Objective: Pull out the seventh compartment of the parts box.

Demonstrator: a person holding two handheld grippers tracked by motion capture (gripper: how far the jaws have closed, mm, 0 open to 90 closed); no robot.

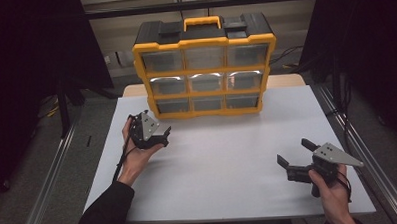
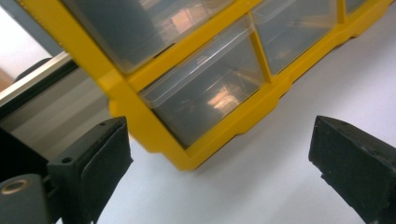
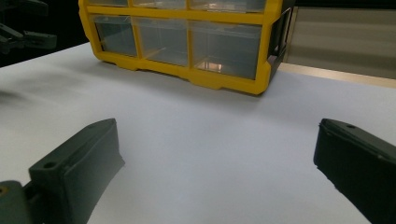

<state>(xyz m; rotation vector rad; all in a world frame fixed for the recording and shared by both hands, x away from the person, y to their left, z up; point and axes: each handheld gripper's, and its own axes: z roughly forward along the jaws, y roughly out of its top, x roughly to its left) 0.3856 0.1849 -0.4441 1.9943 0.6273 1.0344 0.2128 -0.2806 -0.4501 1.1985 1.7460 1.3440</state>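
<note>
A yellow and black drawer organizer [image 1: 205, 66] with clear drawers and a yellow carry handle [image 1: 202, 23] stands at the back middle of the white table [image 1: 228, 156]. My left gripper [image 1: 151, 122] is open just in front of the organizer's bottom left corner. In the left gripper view its jaws [image 2: 219, 135] frame the bottom left drawer [image 2: 210, 98] at close range, holding nothing. My right gripper [image 1: 294, 152] is open near the front right of the table, well short of the organizer [image 3: 224, 16], with bare table between its jaws [image 3: 217, 130].
Metal rails [image 1: 53, 172] run along both sides of the table. Dark curtains close off the left and right. The table's front edge lies near the person's forearms. The other hand's gripper [image 3: 28, 39] appears far off in the right gripper view.
</note>
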